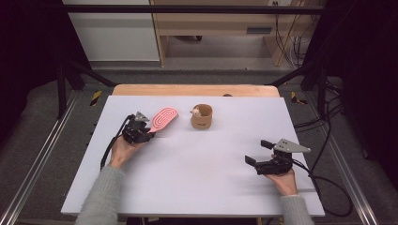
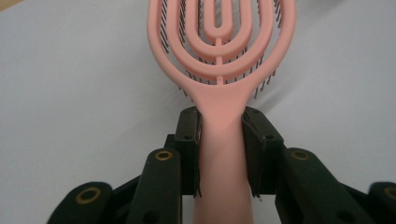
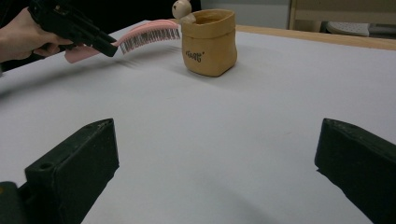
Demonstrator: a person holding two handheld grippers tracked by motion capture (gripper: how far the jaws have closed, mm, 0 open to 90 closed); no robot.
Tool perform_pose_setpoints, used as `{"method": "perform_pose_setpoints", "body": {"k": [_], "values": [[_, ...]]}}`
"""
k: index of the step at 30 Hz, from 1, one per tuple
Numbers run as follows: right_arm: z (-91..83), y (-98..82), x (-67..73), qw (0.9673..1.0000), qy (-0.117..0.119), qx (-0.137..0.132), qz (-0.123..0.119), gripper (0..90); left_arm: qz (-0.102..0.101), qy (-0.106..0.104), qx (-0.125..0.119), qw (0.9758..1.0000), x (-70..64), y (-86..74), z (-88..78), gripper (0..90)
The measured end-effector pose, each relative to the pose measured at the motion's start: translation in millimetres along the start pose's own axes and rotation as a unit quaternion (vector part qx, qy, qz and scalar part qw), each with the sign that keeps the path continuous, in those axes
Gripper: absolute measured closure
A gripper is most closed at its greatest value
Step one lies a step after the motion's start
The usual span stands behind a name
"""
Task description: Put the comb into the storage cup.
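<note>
Jaws on the left gripper (image 2: 219, 149) are drawn in about the handle of the pink hairbrush (image 2: 219, 70), one pad pressed to each side of it just behind the neck, so the brush is plainly held. Its long axis runs straight out from between those jaws, handle back toward the person's hand, oval head out ahead. Seen from the right gripper view, the brush (image 3: 140, 35) hangs clear of the white table (image 3: 233, 140), bristles down, its far tip reaching toward the small tan pouch (image 3: 209, 42) that stands open-mouthed just beyond it. From the high view the pouch (image 1: 202, 117) lies ahead and a little to the right of the brush head (image 1: 164, 118), near but not touching. That gap, I'd judge, is what the coming move turns on: the left hand is far the nearer one.

Over on the other side, the right gripper (image 1: 259, 151) rests near the table's front edge, well apart from both things, its jaws spread wide with nothing between them.

The brush itself is salmon pink, its head a set of nested open loops with dark bristles beneath. A little round-headed wooden figure (image 3: 181, 8) peeks over the pouch's rim.
</note>
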State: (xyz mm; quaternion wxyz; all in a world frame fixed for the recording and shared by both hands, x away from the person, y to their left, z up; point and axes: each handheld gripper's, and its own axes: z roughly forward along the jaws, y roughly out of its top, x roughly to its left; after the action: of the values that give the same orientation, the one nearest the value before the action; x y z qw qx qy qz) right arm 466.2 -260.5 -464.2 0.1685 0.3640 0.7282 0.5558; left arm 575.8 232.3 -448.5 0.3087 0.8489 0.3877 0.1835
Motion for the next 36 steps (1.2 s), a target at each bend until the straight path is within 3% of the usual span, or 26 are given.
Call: {"method": "perform_pose_setpoints", "body": {"k": [16,36], "values": [[0.8,-0.3,0.2,1.0,0.0,0.001,0.0,0.3,-0.019,0.007,-0.042,0.9989,-4.1,-10.0,-28.7,68.9],[-0.2,0.5,0.8,1.0,0.004,-0.004,0.004,0.3,-0.038,0.013,-0.086,0.9954,-17.1,-30.2,-54.2,68.8]]}}
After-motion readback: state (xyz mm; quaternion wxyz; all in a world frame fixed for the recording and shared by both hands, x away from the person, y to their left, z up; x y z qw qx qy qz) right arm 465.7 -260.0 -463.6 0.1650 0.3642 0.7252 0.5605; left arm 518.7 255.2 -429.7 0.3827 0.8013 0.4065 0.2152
